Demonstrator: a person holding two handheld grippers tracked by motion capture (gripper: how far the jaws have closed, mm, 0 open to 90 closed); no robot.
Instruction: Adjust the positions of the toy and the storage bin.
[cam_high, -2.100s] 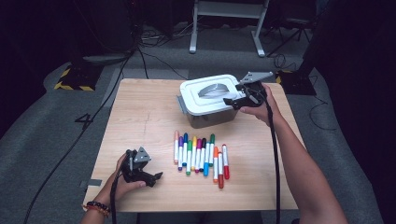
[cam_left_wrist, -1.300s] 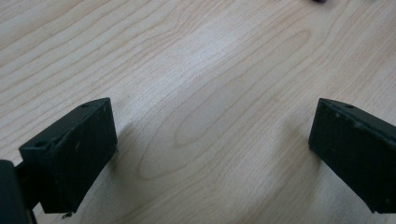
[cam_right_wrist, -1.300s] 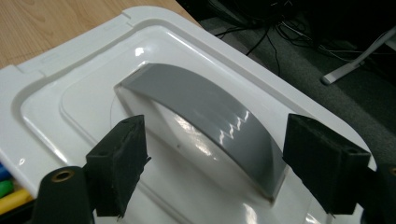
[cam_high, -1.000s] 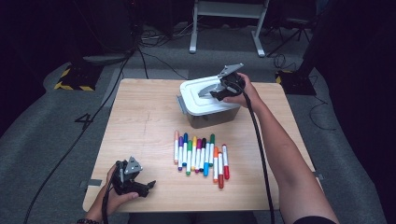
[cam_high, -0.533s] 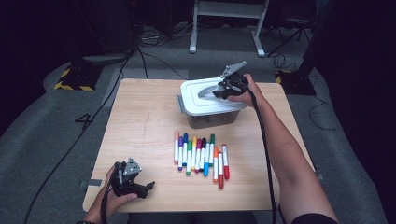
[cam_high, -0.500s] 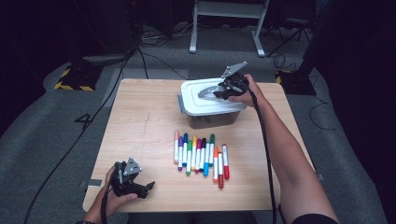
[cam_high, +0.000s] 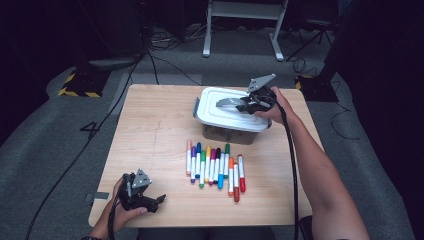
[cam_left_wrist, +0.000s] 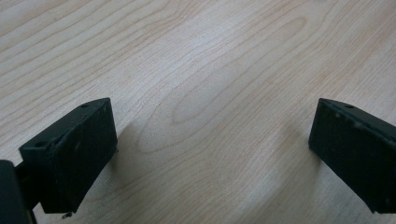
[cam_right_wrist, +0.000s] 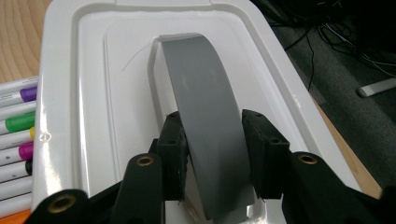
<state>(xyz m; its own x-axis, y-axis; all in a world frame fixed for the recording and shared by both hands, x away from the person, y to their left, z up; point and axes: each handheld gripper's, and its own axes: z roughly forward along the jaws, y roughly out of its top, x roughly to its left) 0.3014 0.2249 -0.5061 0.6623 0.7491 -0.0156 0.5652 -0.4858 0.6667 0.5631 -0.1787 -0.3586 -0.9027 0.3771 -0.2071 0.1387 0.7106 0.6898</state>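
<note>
- Right gripper (cam_high: 243, 106) sits over the white lid (cam_high: 210, 112) of the storage box (cam_high: 230, 134), far-right part of the bench (cam_high: 150, 135).
- Its fingers (cam_right_wrist: 173, 142) have just been closing; in the right gripper view they bracket the grey handle (cam_right_wrist: 201, 121) on both sides and look pressed against it. Handle is between them, arching up off the lid.
- Lid looks shifted off the box, overhanging toward the left in the high view; box base shows under its near edge.
- Left gripper (cam_high: 159, 200) rests at the near-left corner of the bench, held in the person's left hand (cam_high: 125, 212), well apart from the box.
- Left fingers (cam_left_wrist: 70, 149) stand wide apart, bare wood between them, nothing held.
- Row of coloured markers (cam_high: 215, 167) lies side by side mid-bench, just in front of the box, between the two grippers. Marker ends also show at the left edge of the right gripper view, beside the lid.
- Right forearm (cam_high: 320, 170) runs in from the bottom right, cable trailing along it.
</note>
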